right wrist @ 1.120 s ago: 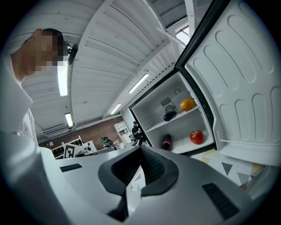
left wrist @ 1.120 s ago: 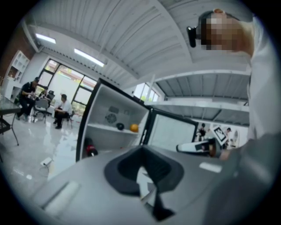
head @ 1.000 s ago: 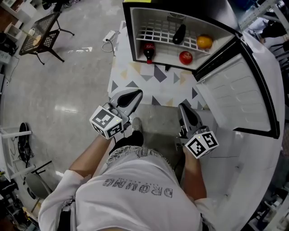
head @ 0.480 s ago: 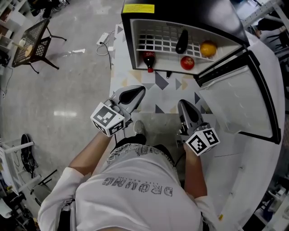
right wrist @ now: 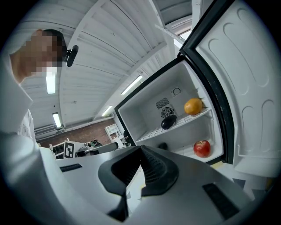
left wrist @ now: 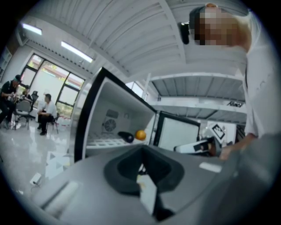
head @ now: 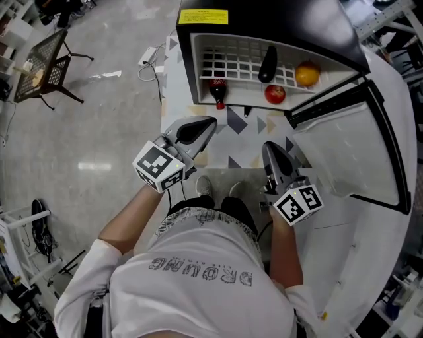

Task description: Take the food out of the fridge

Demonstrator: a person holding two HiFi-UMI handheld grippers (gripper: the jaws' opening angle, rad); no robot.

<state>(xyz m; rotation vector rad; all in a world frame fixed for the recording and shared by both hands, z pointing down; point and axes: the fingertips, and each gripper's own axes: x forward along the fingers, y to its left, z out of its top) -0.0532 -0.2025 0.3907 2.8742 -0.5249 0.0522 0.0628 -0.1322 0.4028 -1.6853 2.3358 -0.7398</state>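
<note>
Currently open: fridge (head: 277,20), door (head: 357,152) swung right. Wire shelf (head: 231,63): dark eggplant (head: 267,63) at middle, orange (head: 307,74) at right end. Fridge floor: red apple (head: 274,94) toward right, red-labelled bottle (head: 217,90) at left. Left gripper (head: 210,124) and right gripper (head: 269,146): before the fridge, well apart from the food, fingers (head: 192,132) pressed together, empty.

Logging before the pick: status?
Left gripper, right gripper shut, empty, short of fridge. Door open; apple, orange, eggplant, bottle inside. Path looks clear.
</note>
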